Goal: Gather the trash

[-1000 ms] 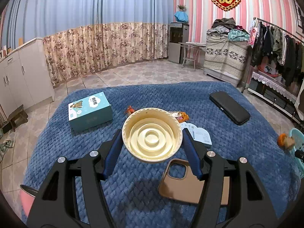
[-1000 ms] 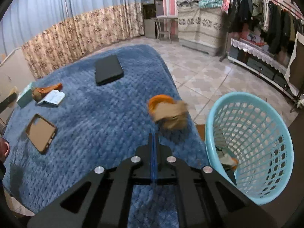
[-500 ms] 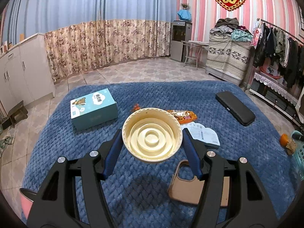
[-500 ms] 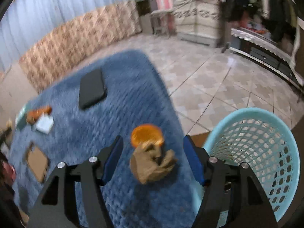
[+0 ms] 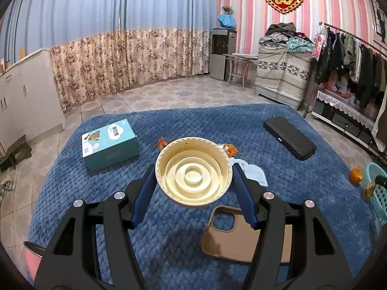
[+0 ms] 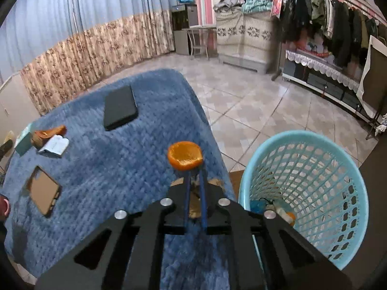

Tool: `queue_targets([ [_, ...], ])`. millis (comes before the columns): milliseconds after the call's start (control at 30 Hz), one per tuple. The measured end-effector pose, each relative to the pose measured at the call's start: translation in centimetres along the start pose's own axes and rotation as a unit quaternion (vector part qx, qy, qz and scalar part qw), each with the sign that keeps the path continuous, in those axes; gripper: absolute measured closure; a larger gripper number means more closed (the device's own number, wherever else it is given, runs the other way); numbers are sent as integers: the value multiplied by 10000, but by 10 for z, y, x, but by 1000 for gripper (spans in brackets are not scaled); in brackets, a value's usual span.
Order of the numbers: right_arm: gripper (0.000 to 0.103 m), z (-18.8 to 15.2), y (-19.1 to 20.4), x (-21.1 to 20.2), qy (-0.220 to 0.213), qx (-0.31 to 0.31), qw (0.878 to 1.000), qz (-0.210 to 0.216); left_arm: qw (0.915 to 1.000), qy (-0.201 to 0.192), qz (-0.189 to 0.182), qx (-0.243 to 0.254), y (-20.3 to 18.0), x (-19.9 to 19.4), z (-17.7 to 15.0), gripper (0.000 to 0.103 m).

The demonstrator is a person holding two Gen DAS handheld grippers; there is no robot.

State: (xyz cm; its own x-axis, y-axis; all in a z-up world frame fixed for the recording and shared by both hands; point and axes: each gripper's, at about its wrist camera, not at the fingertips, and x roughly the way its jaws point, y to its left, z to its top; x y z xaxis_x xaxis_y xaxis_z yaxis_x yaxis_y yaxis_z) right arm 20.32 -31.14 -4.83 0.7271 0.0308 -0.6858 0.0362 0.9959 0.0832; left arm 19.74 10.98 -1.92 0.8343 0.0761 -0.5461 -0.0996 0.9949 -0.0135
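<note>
Inside basket (image 6: 314, 145), scraps, right view only

Both the left gripper (image 5: 193, 188) and the right gripper (image 6: 194, 188) are matte black angular frames with triangular cut-outs, round silver screws along their arms, and slim fingers lined with ribbed blue pads (image 5: 142, 203).

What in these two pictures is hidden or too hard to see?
- Left view: the snack wrapper and leaflet are partly behind the held cream bowl.
- Left view: the basket is cut off by the picture's edge.
- Right view: the brown scrap is mostly covered by the right gripper.
- Right view: the basket's contents are too small to name.
</note>
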Motion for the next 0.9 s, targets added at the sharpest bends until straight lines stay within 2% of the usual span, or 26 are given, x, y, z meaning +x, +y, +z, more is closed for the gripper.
queue_targets([
  [200, 96, -2, -1, 2, 3, 21, 9999, 157, 9999, -85, -43, 70, -8, -5, 6, 42],
  [300, 88, -8, 2, 15, 167, -19, 9998, 121, 10000, -36, -18, 88, -8, -4, 6, 42],
  [333, 76, -9, 3, 17, 175, -25, 9998, 86, 10000, -15, -4, 92, -8, -4, 6, 42],
  [367, 60, -11, 4, 19, 145, -68, 9999, -51, 10000, -7, 6, 94, -9, -4, 6, 42],
  [433, 40, -12, 7, 16, 33, -212, 9993, -302, 9999, -1, 29, 97, -9, -4, 5, 42],
  [600, 41, -16, -2, 24, 215, -187, 9991, -326, 10000, 55, 52, 24, -8, 0, 3, 42],
  [667, 52, -19, -5, 29, 276, -175, 9989, -345, 10000, 75, 47, 26, -8, 3, 2, 42],
  [767, 63, -20, -7, 34, 352, -166, 9986, -365, 9999, 92, 88, 76, -10, 7, 0, 42],
  [900, 65, -22, -7, 32, 277, -189, 9986, -405, 9999, 80, 109, 90, -10, 8, -1, 42],
])
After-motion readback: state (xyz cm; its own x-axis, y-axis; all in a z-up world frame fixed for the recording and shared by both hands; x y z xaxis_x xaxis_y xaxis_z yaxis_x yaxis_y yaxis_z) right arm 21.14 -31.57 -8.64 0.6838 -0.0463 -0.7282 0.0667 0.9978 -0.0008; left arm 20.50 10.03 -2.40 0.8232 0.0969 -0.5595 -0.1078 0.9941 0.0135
